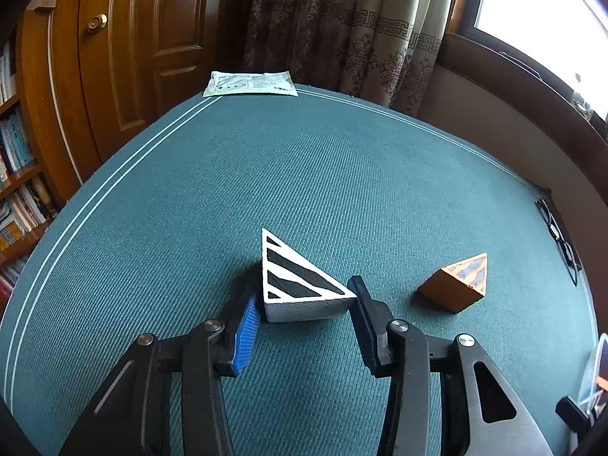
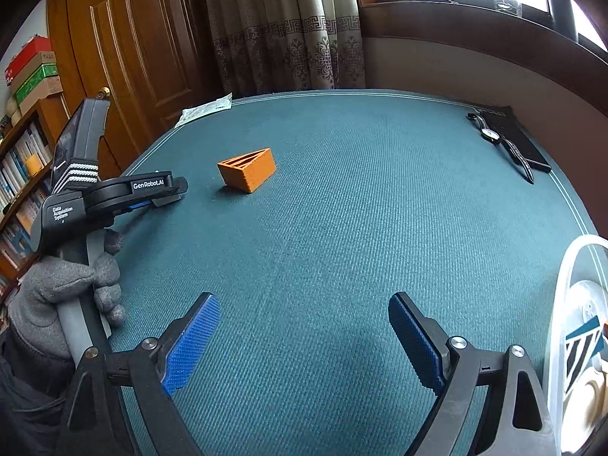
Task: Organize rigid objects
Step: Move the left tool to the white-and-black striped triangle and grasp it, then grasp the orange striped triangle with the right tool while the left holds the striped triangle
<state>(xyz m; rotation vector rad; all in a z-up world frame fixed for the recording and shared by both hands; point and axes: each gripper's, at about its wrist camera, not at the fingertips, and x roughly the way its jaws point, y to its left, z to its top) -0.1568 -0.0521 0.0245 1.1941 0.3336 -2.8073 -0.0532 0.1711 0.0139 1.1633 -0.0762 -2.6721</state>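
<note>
A white triangular block with black stripes point(image 1: 300, 277) lies flat on the green table cloth point(image 1: 304, 174). My left gripper point(image 1: 304, 290) has it between the jaws, with the blue pads point(image 1: 249, 323) pressing on its left corner and right tip. To its right an orange triangular block point(image 1: 456, 285) stands apart on the cloth; it also shows in the right wrist view point(image 2: 247, 171). My right gripper point(image 2: 304, 300) hovers over bare cloth, open, with nothing between its fingers. There the left gripper point(image 2: 171, 190) sits at the left and hides the white block.
A white container point(image 2: 566, 285) at the right edge holds a striped piece. A wristwatch and a black case point(image 2: 509, 144) lie at the far right, a paper packet point(image 1: 250, 83) at the far edge. A gloved hand point(image 2: 64, 285) grips the left handle. Bookshelves stand left.
</note>
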